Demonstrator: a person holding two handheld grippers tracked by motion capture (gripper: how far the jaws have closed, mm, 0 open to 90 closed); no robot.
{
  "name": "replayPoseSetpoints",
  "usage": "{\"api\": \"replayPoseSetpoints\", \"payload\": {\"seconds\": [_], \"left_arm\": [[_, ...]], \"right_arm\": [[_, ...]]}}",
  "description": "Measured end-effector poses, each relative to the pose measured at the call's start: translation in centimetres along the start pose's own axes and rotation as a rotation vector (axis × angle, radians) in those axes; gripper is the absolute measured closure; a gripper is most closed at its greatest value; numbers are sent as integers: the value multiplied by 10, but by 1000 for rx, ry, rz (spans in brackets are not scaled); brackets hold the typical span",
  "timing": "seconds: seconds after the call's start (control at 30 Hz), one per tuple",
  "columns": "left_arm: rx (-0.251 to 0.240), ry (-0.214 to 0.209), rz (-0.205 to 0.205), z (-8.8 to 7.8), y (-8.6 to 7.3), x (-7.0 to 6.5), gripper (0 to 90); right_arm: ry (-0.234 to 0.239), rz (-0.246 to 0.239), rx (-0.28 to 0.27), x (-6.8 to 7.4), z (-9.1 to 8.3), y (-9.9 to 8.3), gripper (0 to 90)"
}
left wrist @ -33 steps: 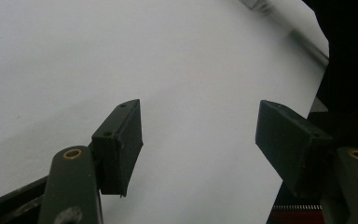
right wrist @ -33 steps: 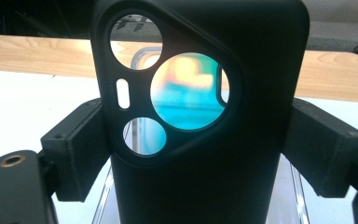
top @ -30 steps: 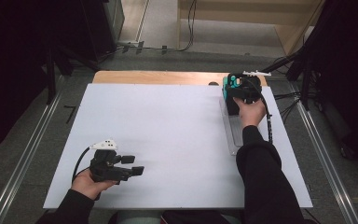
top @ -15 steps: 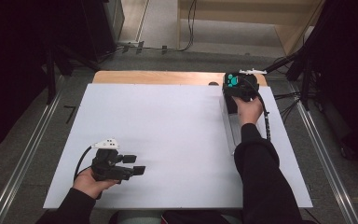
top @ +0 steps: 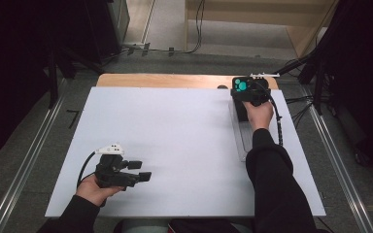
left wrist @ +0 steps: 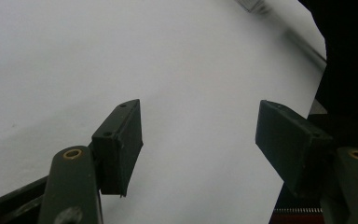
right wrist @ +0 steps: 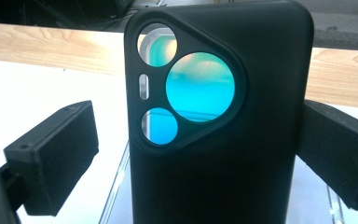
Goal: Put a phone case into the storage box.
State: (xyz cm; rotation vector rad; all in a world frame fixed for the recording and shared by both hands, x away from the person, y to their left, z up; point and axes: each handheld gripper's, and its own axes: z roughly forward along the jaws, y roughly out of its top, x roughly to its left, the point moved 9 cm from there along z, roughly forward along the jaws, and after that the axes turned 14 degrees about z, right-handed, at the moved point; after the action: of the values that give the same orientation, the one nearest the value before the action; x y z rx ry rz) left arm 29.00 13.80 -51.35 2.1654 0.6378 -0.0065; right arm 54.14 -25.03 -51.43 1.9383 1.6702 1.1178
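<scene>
Straddling black phone case [right wrist: 219, 126] with right gripper [right wrist: 200, 154], jaws just opened wider.
Case stands upright between the jaws; left pad clear, right-side contact unclear. Left gripper [left wrist: 200, 144] half open, empty, over white table [top: 175, 126].

White rectangular table sheet [top: 184, 141] on wooden tabletop [top: 165, 80], whose strip shows along sheet's far edge. Clear acrylic stand [top: 239, 138] on sheet near right edge, running from far right corner toward near edge. Black phone case with round camera cutouts [right wrist: 214, 116] upright at stand's far end, between jaws of right gripper [top: 248, 90], gap on left side. Left gripper [top: 126, 171] near sheet's near left corner, jaws apart over bare sheet, well apart from stand.
</scene>
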Motion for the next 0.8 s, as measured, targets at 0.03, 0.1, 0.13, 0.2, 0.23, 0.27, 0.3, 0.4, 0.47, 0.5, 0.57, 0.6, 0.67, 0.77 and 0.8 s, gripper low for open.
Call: {"api": "replayPoseSetpoints", "payload": {"seconds": [0.03, 0.1, 0.13, 0.2, 0.23, 0.27, 0.3, 0.4, 0.47, 0.5, 0.57, 0.6, 0.67, 0.77, 0.8], "left_arm": [[-2, 1, 1, 0, 0, 0, 326], [-4, 0, -1, -1, 0, 0, 326], [-3, -1, 0, -1, 0, 0, 326], [-3, -1, 0, -1, 0, 0, 326], [-4, -1, 0, -1, 0, 0, 326], [-2, -1, 0, -1, 0, 0, 326], [-1, -1, 0, 0, 0, 0, 326], [0, 1, 0, 0, 0, 0, 325], [1, 1, 0, 0, 0, 1, 326], [2, 1, -1, 0, 0, 1, 326], [2, 3, -6, 0, 0, 2, 326], [3, 3, -6, 0, 0, 2, 325], [3, 2, -7, -1, -1, 2, 326], [4, 4, -9, -1, -1, 2, 325], [5, 6, -7, -1, -1, 3, 326]], "right_arm": [[-3, -5, 0, 0, -1, 0, 2], [-12, -16, -7, 0, -2, 1, 0], [-11, -22, -9, 0, -2, 2, 0], [-5, -22, -5, 0, -3, 2, 0], [-6, -23, -3, 0, -4, 2, 0], [-9, -26, -3, -1, -5, 2, 0], [-8, -27, -6, -1, -7, 2, 0], [-5, -30, -5, 0, -12, 4, 0], [-3, -31, -2, 2, -16, 5, 0], [2, -29, 1, 3, -18, 5, 0], [9, -22, 8, 5, -22, 5, 0], [17, -21, 7, 6, -25, 6, 0], [33, -12, 19, 8, -30, 6, 0], [74, -8, 49, 15, -38, 4, 0], [75, -12, 55, 17, -41, 3, 0]]}}
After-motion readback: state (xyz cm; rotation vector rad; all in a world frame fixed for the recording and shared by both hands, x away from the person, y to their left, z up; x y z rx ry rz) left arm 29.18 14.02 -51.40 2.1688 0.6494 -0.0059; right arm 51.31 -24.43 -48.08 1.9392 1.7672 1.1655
